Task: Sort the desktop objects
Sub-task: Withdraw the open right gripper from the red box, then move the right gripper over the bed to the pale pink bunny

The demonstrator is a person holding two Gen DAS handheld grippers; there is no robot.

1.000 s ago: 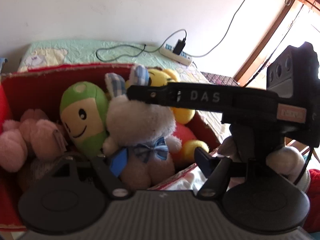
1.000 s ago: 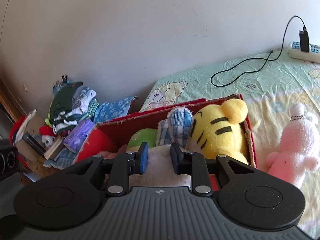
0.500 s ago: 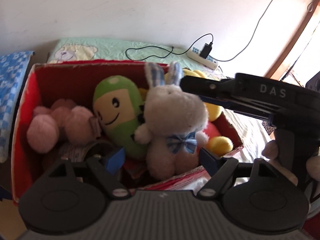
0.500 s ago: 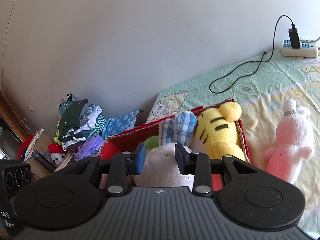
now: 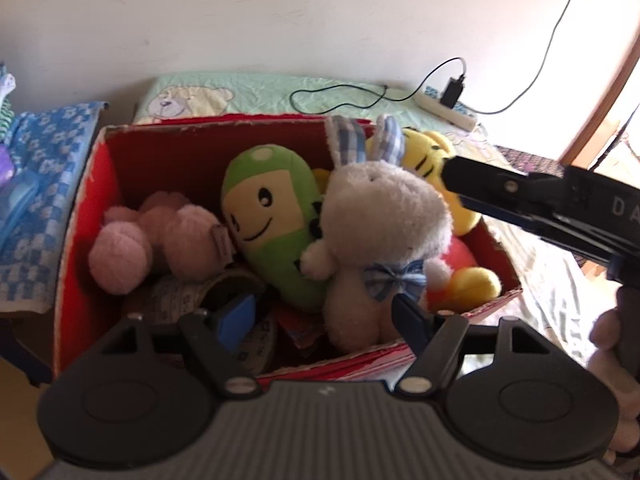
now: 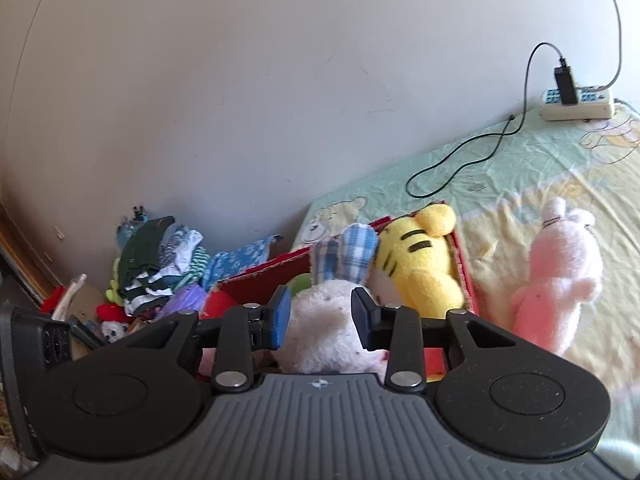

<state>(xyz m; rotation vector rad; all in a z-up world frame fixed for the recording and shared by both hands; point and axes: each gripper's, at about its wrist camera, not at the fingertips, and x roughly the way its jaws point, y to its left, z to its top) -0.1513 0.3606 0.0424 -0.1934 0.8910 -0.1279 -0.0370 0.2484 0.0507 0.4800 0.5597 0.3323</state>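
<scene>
Loosening around the white rabbit [image 6: 332, 320], the right tongs [image 6: 320, 314] now stand wider than half a second ago, their pads beside the plush head and apparently off it; the toy looks delivered, sitting upright in the red box [image 5: 80, 216]. Meanwhile the left tongs [image 5: 324, 320] have drawn back, spread wide and holding nothing. That rabbit is fluffy, with checked blue ears and a bow tie, leaning against the green plush [image 5: 272, 220]. A pink rabbit [image 6: 556, 280] lies on the bed, likely next.
</scene>
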